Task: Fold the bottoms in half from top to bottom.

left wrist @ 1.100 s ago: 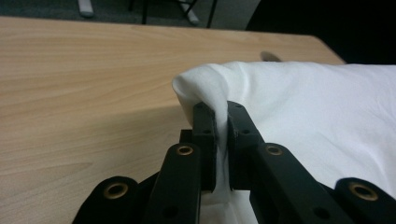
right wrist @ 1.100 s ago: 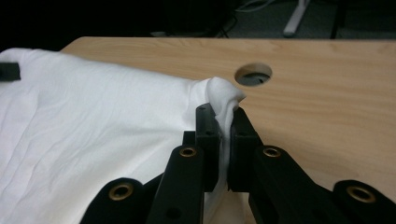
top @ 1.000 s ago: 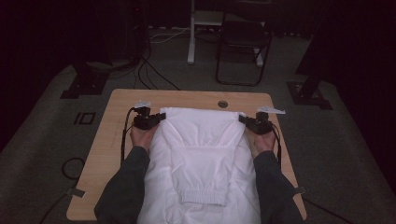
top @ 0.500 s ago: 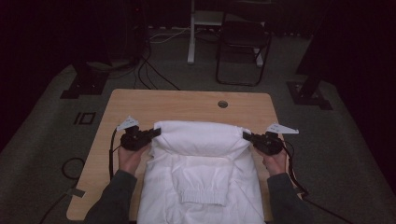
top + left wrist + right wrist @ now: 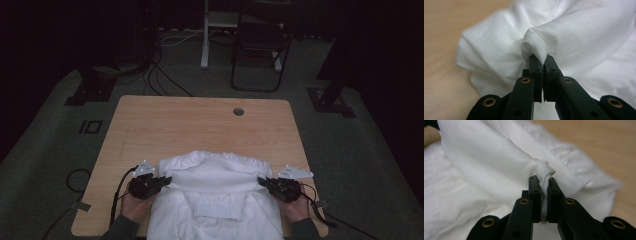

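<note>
A white garment (image 5: 215, 192) lies on the near half of the wooden table (image 5: 200, 125), its far part folded back toward the person, with a ribbed hem showing in the middle. My left gripper (image 5: 167, 180) is shut on a pinch of the white garment (image 5: 579, 37) at the fold's left end. At the fold's right end my right gripper (image 5: 261, 182) is shut on a pinch of the white garment (image 5: 486, 160). In the left gripper view my left gripper (image 5: 542, 60) clamps bunched cloth. In the right gripper view my right gripper (image 5: 543, 181) does the same. Both hands hold the grippers near the table's front edge.
The far half of the table is bare wood with a round cable hole (image 5: 238, 111). Behind the table stand a black chair (image 5: 260, 55) and a white post (image 5: 205, 35). Cables (image 5: 160, 75) lie on the grey floor. Black stand bases (image 5: 90, 90) sit at both sides.
Both grippers have come back toward the person with the garment's far edge, folding it over the lower part. The far half of the table is now uncovered.
</note>
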### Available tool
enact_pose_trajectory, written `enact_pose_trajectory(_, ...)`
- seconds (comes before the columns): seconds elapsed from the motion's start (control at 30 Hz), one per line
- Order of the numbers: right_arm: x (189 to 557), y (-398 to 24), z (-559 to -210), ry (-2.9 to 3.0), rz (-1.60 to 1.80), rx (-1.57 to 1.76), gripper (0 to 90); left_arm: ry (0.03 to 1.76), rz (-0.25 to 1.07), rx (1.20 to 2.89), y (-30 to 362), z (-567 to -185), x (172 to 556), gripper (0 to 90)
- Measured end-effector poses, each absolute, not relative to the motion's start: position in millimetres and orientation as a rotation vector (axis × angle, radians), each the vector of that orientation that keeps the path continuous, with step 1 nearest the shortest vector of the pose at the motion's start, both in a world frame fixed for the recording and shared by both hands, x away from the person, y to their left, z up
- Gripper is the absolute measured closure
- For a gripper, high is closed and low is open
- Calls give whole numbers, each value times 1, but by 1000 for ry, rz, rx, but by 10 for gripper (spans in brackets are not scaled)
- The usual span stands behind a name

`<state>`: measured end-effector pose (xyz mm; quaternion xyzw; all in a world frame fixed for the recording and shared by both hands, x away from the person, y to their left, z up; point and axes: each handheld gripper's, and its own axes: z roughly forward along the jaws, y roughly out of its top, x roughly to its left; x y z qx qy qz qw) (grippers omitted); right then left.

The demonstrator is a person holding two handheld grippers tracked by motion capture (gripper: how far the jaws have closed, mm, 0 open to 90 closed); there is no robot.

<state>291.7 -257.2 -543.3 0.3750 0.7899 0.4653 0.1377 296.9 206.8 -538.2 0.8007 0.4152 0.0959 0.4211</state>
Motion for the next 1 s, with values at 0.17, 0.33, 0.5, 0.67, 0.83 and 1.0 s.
enact_pose_trajectory(0.17, 296, -245, -562, 2361, 1258, 1128, 851, 1050, 309, 2099, 190, -551, 303, 878)
enact_pose_trajectory(0.33, 303, -234, -563, 2380, 1164, 1139, 850, 1065, 390, 2131, 179, -549, 313, 878)
enact_pose_trajectory(0.5, 315, -228, -562, 2357, 1121, 1168, 849, 1113, 413, 2110, 177, -549, 328, 878)
enact_pose_trajectory(0.67, 338, -222, -560, 2328, 1093, 1201, 850, 1153, 442, 2086, 177, -549, 349, 878)
enact_pose_trajectory(0.83, 369, -222, -560, 2289, 1129, 1272, 850, 1206, 467, 2052, 174, -548, 375, 878)
enact_pose_trajectory(1.0, 400, -217, -558, 2245, 1079, 1300, 850, 1255, 482, 2002, 171, -549, 402, 878)
